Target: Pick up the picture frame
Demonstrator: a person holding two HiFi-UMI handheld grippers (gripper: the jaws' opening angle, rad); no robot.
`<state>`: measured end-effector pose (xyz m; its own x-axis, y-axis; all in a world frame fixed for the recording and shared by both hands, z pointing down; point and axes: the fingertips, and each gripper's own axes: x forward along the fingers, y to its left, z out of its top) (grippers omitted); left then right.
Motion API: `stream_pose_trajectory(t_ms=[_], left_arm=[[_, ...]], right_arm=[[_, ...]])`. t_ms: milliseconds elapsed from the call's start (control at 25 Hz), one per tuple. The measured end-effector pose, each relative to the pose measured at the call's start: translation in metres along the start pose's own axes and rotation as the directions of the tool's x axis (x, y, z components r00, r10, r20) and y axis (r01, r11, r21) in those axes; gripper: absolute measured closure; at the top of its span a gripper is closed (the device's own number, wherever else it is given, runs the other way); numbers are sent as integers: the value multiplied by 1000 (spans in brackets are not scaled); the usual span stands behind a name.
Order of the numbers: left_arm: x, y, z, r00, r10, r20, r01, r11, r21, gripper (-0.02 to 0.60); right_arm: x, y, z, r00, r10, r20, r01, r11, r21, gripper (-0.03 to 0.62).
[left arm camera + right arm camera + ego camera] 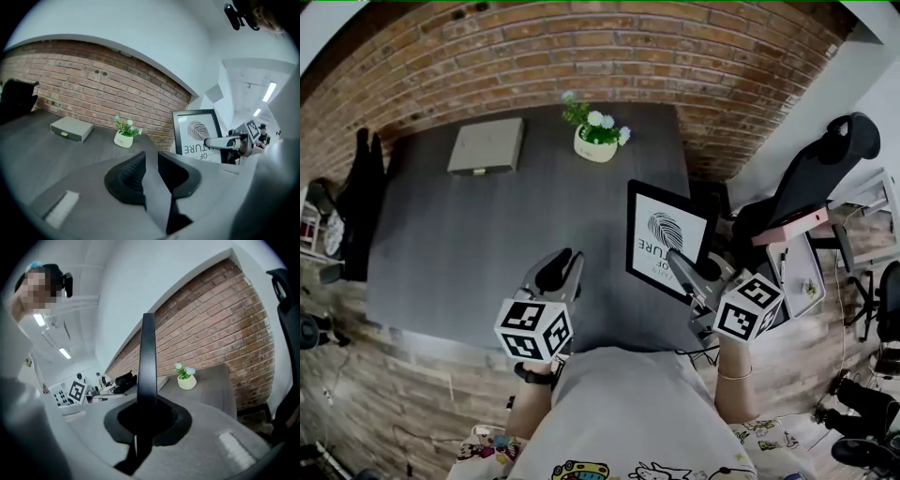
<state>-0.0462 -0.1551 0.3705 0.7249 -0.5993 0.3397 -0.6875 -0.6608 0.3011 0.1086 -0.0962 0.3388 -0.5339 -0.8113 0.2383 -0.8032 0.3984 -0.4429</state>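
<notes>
While the grey box (487, 146) lies flat at the far left of the dark table (441, 244), well apart from the work, the left gripper (565, 262) hovers over the near edge with its jaws apart and nothing between them. It looks ready to steady the load rather than to carry it. Further back, the flower pot (596, 141) stands by the brick wall (581, 47), clear of both tools. To the right, the picture frame (666, 239) stands tilted at the table's right edge, print facing the person. The right gripper (680, 262) is clamped on its near border, a hold on the rim that likely spares the glass. That gripper's own view shows the frame edge-on, as a thin black bar. Its body hides the frame's lower corner, so whether the frame is clear of the table cannot be told, and the print's wording is partly cut off.
</notes>
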Motion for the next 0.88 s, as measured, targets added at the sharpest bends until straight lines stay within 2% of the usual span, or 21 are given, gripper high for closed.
stream_pose_trajectory(t_ms=[200, 440, 680, 880], left_arm=[[-12, -3, 14, 999, 37, 38, -40, 996, 74, 511], [-20, 1, 15, 997, 58, 44, -62, 993, 97, 532], [-18, 2, 12, 997, 54, 58, -60, 992, 115, 568], [-13, -5, 5, 998, 28, 50, -35, 991, 128, 568]], right_arm=[[-8, 0, 6, 993, -115, 22, 117, 984, -134, 582], [-18, -4, 5, 974, -218, 67, 227, 949, -220, 580], [-25, -10, 6, 956, -277, 92, 292, 918, -269, 582], [-31, -13, 7, 943, -308, 126, 332, 893, -303, 582]])
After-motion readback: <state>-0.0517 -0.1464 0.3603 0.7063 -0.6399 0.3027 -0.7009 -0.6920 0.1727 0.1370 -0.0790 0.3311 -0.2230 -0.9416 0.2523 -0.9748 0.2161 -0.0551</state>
